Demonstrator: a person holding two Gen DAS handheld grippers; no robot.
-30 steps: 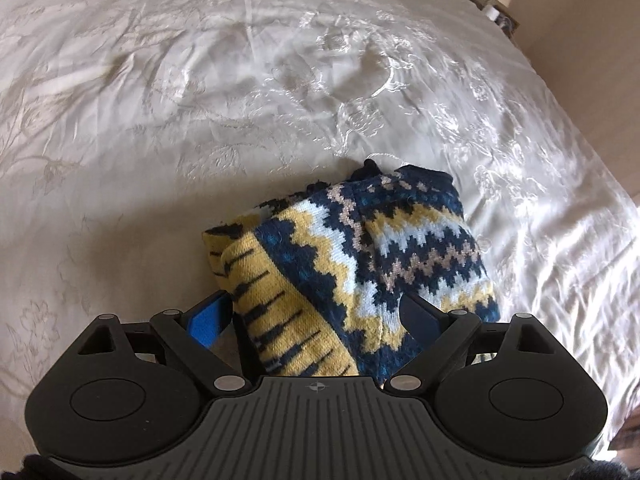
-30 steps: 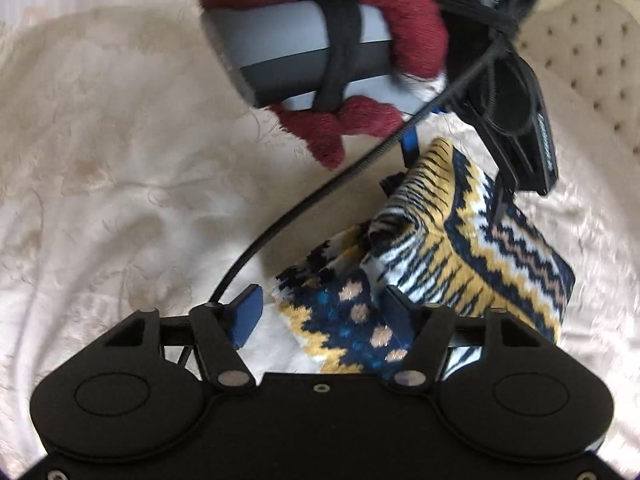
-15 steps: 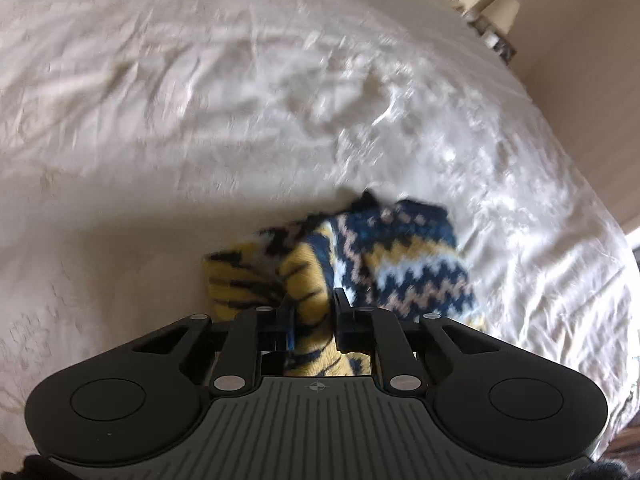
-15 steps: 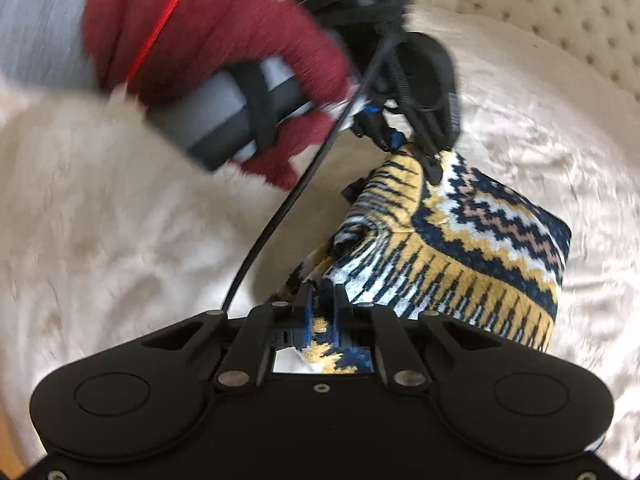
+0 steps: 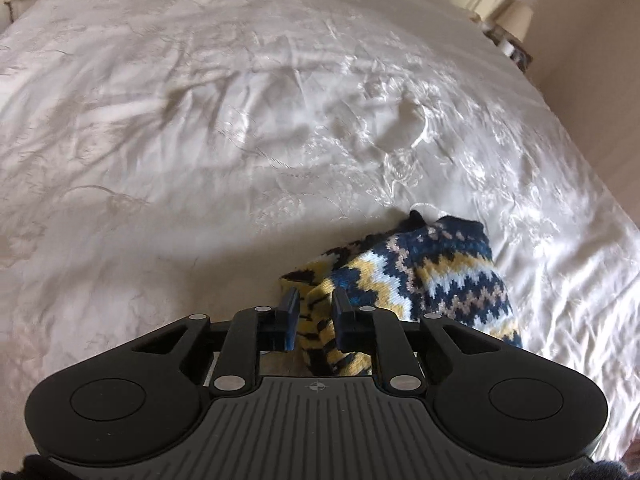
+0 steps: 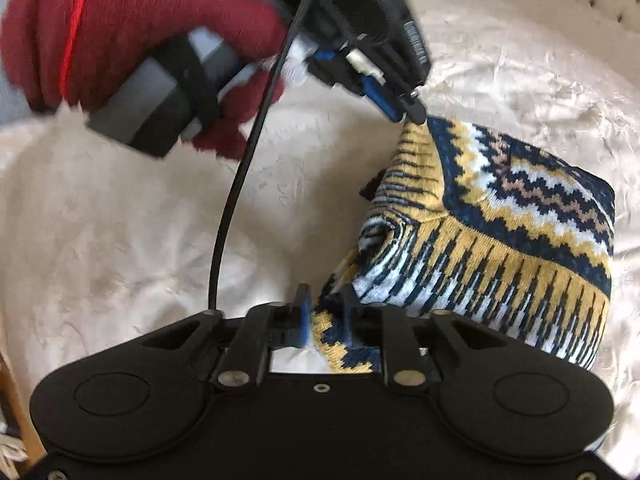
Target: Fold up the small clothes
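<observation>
While both my claws pinch the sweater [image 5: 432, 280] on the bedspread [image 5: 240, 140], left gripper [image 5: 314, 320] and right gripper [image 6: 326, 316] loosening (knit between each), its bulk stretches toward two o'clock.

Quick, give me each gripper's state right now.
Left gripper: jaws opening, pads still pinching the yellow ribbed edge of the knit garment.
Right gripper: jaws opening, a garment corner still between the pads.

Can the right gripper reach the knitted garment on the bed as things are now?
Probably yes: the right gripper already has a corner of the knitted garment between its fingers, though its jaws are opening. Nothing on the bedspread blocks it.
</observation>
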